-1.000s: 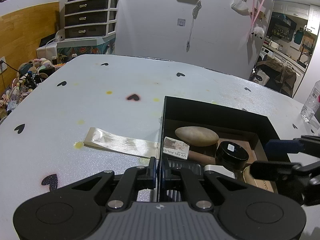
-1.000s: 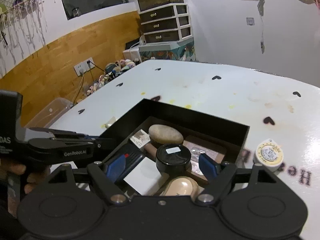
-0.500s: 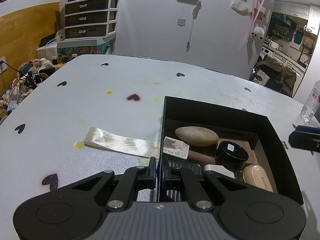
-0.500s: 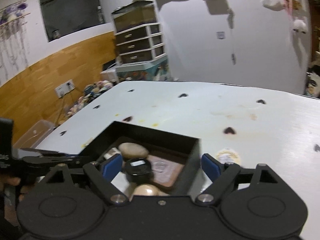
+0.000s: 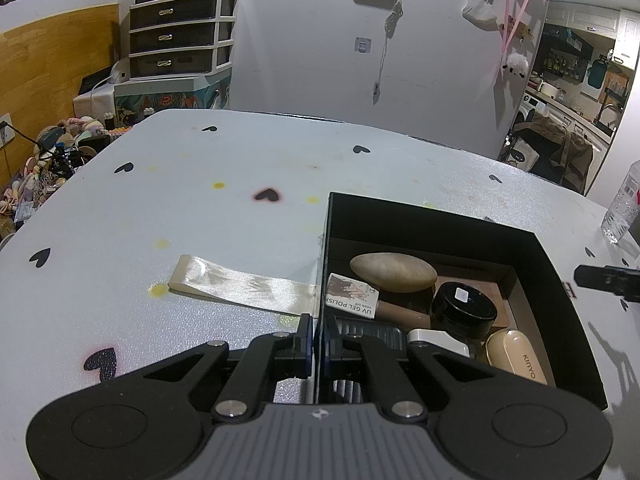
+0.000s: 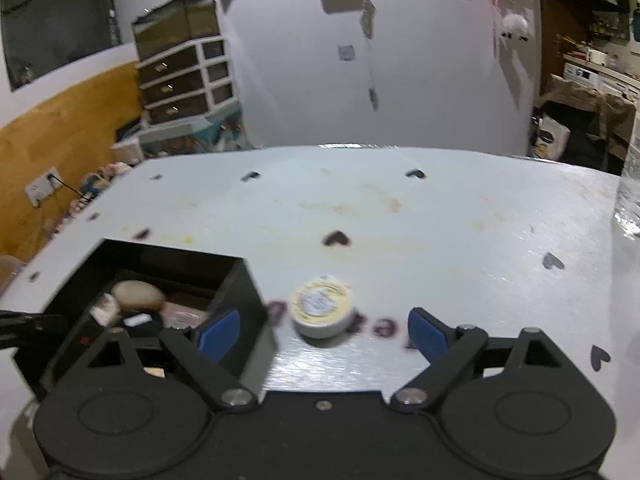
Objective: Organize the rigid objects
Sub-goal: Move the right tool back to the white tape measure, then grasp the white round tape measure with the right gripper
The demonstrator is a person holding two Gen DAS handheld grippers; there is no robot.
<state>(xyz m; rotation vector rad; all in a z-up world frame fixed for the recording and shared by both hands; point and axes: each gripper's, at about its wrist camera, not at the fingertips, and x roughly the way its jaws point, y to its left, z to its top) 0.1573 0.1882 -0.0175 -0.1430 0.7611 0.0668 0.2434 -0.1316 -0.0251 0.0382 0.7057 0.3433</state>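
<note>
In the right wrist view's lower middle, the round tin (image 6: 321, 311) lies just ahead, between the right claw's (image 6: 323, 334) wide-spread fingers, while the left claw (image 5: 319, 340) pinches the black box's (image 5: 560, 280) wall.

Ahead of me: white wall (image 5: 312, 40), wood panelling (image 5: 56, 64) at left, drawer unit (image 5: 180, 40), kitchen doorway (image 5: 580, 92) at right.

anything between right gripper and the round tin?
No. Right wrist view: bare white tabletop lies between the open right hand-held gripper and the small round yellow-rimmed tin.
</note>
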